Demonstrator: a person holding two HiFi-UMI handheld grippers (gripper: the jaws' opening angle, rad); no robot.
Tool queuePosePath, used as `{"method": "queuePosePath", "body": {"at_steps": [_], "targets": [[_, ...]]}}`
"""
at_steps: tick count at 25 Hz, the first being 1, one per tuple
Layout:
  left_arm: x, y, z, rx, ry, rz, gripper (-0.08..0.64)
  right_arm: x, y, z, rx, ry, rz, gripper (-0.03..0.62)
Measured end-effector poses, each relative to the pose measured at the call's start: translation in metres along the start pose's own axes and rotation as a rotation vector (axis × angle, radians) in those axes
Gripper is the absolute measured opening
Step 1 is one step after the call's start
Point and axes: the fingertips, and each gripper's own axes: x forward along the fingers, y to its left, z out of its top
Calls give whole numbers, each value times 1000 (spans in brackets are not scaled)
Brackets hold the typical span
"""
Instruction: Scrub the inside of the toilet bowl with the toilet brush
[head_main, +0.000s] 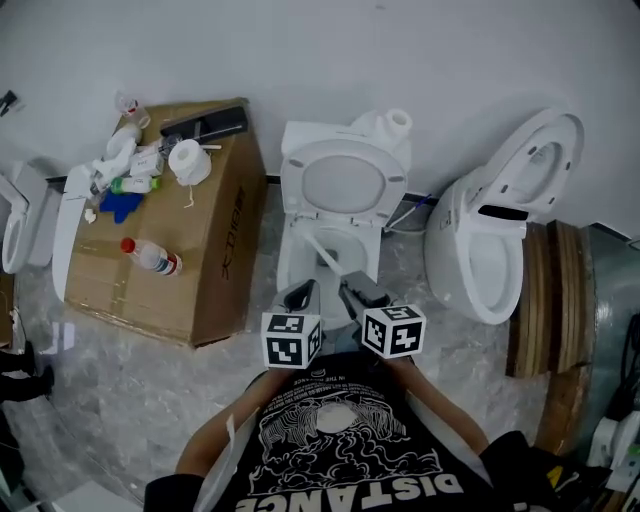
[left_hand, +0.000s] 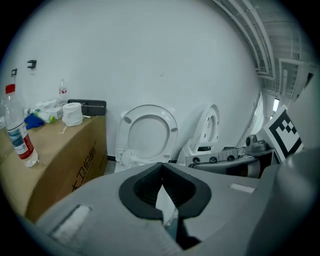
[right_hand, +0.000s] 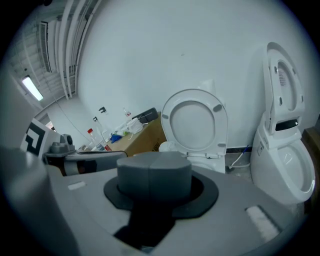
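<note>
my right tool is clamped shut on the brush handle, it seems, so the head reaches into the toilet bowl at frame centre. my left tool, jaws together and empty, hangs just beside it, out of the way.
</note>
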Motion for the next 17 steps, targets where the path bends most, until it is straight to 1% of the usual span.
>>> {"method": "queuePosePath", "body": {"at_steps": [5,11,17], "targets": [[4,0,1,29,26,-9,-8,1,2,9,-7,-13,-3,149],[4,2,-5,31,44,-20,-8,4,9,0,-11,1,5,149],[0,10,-11,16,53,-5,-8,6,13,-4,-6,-1,11,149]]}}
